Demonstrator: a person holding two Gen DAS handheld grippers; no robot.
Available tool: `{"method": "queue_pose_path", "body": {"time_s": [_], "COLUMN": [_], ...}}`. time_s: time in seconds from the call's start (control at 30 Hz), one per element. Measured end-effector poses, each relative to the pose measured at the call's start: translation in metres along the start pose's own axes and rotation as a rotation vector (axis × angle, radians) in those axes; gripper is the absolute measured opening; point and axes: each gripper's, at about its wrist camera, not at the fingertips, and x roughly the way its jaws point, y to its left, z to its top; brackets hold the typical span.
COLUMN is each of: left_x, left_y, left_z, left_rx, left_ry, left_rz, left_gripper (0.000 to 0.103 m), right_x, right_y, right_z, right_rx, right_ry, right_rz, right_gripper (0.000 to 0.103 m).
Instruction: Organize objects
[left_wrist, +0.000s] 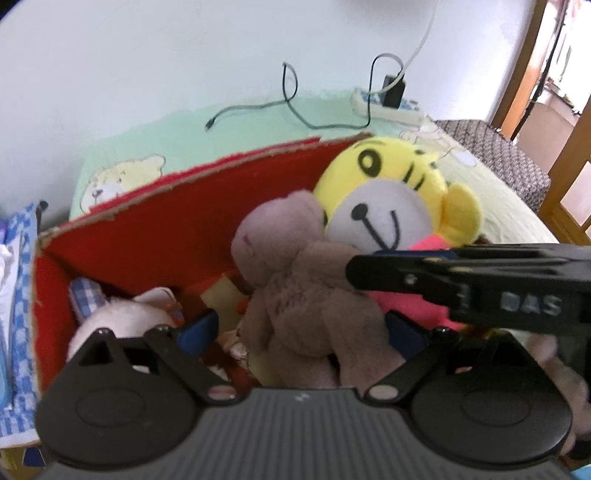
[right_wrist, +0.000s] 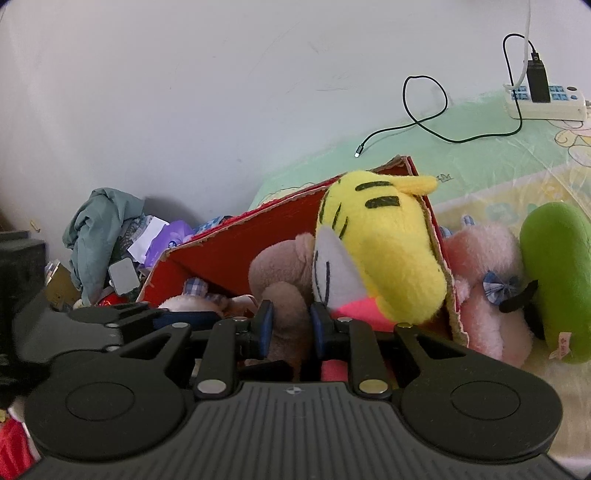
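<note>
The brown plush bear (left_wrist: 310, 295) stands nearly upright at the centre of the left wrist view, head toward the upper left of the frame and legs toward the bottom, its long axis running top to bottom with a slight lean left. It sits inside the red-lined cardboard box (left_wrist: 177, 221), which rests on a green bed sheet (left_wrist: 258, 118).

The left hand-held gripper (left_wrist: 303, 328) is spread wide, its blue-padded fingers (left_wrist: 201, 326) on either side of the bear's lower body; whether they touch it cannot be told.

The right hand-held gripper (right_wrist: 291, 325) reaches in from the right edge of the left view as a dark bar across the bear's flank. In its own view its blue pads (right_wrist: 266, 325) are drawn close together with the bear's brown limb (right_wrist: 284, 314) pinched between them.

Behind the bear leans a yellow tiger plush (left_wrist: 391, 199), face toward the left camera; the right view shows only the side of its head.

Low at the left of the box lies a white plush with checked ears (left_wrist: 122, 314).

Only the right view shows a pink plush (right_wrist: 487, 288) and a green plush (right_wrist: 557, 280) outside the box at the right, and a heap of cloth and clutter (right_wrist: 103, 236) at the left.

A power strip (left_wrist: 388, 105) and black cable (left_wrist: 291, 99) lie on the bed in both views.
</note>
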Motion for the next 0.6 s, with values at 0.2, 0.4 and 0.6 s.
{"method": "queue_pose_path", "body": {"time_s": [0.2, 0.4, 0.6], "left_x": [-0.011, -0.012, -0.008], "left_y": [0.016, 0.027, 0.023], "left_z": [-0.005, -0.007, -0.005], "left_rx": [-0.052, -0.089, -0.091], "left_ry": [-0.003, 0.002, 0.010], "left_rz": [0.042, 0.082, 0.112], "left_gripper": [0.095, 0.091, 0.091], "right_x": [-0.002, -0.001, -0.002], "right_y": [-0.001, 0.002, 0.003], "right_z": [-0.001, -0.002, -0.004], "right_rx": [0.000, -0.027, -0.048], "right_ry": [-0.004, -0.005, -0.006], "right_rz": [0.002, -0.012, -0.024], "right_gripper": [0.018, 0.018, 0.018]}}
